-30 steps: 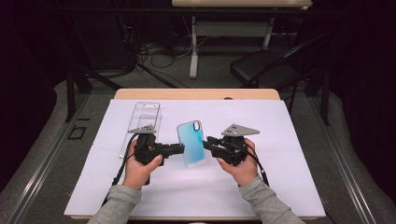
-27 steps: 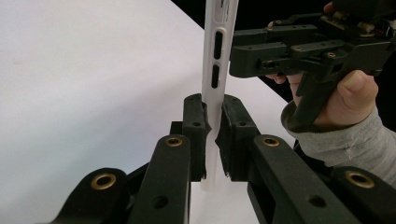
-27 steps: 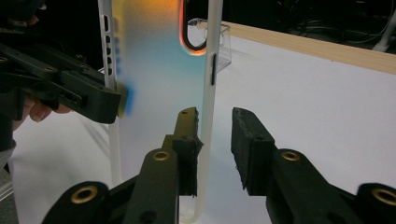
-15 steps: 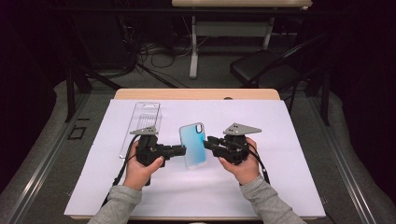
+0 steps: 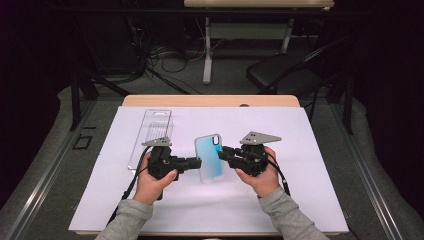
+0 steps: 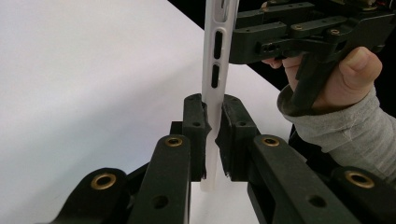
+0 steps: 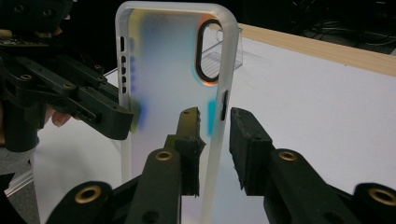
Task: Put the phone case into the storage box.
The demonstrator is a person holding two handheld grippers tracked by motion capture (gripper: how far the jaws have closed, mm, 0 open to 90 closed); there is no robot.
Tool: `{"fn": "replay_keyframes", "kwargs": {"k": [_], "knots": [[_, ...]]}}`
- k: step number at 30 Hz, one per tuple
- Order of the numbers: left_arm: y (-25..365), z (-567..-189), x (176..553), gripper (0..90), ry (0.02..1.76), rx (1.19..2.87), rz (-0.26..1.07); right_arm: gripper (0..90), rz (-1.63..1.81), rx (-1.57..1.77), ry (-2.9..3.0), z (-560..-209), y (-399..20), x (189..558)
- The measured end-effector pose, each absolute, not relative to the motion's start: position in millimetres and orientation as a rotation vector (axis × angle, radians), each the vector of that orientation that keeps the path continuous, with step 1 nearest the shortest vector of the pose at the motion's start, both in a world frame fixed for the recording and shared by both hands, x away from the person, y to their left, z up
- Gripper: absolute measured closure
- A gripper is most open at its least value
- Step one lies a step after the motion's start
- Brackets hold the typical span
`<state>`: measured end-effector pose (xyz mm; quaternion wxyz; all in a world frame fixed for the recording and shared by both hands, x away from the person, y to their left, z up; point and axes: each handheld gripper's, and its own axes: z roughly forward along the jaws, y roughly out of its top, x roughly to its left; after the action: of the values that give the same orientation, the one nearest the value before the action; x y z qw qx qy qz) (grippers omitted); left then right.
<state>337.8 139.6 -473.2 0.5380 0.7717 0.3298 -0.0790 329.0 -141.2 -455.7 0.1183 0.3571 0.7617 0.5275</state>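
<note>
Left hand-held gripper (image 6: 212, 140) stays clamped on the phone case (image 5: 209, 158); right hand-held gripper (image 7: 215, 140) straddles its edge loosely, regrasp unfinished.

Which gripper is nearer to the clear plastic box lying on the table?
Left. The left gripper sits just in front of the clear plastic box, at its near end. The right gripper is farther, beyond the phone case that both grippers flank.

So there's one phone case (image 5: 209, 157) and one clear plastic tray (image 5: 151, 135). Two grippers, left (image 5: 196, 162) and right (image 5: 223, 152).
</note>
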Motion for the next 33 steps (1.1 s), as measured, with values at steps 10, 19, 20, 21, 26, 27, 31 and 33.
{"fn": "replay_keyframes", "kwargs": {"k": [10,19,20,21,26,27,31,33], "knots": [[139.0,-473.0,336.9,81.8,0.773,1.835,-0.191,74.9,1.546,1.045,2.241,-455.1,-142.8,329.7],[138.0,-473.5,336.7,81.9,0.764,1.84,-0.193,75.8,1.561,1.036,2.245,-455.0,-143.8,330.5],[137.8,-473.6,336.7,81.8,0.764,1.84,-0.195,76.2,1.563,1.035,2.245,-455.0,-143.9,330.5],[137.5,-474.0,336.8,81.8,0.759,1.842,-0.194,76.7,1.563,1.035,2.248,-454.9,-144.1,330.6],[137.4,-474.0,336.8,81.8,0.757,1.843,-0.194,77.8,1.562,1.03,2.25,-454.7,-144.5,330.6],[137.5,-474.0,336.8,81.8,0.758,1.842,-0.194,78.0,1.564,1.032,2.248,-454.7,-144.4,330.6],[137.5,-474.1,336.9,81.8,0.756,1.844,-0.195,79.2,1.564,1.036,2.246,-454.6,-145.0,330.8],[137.3,-474.3,336.9,81.8,0.756,1.844,-0.195,79.9,1.566,1.038,2.246,-454.8,-145.3,331.3]]}}
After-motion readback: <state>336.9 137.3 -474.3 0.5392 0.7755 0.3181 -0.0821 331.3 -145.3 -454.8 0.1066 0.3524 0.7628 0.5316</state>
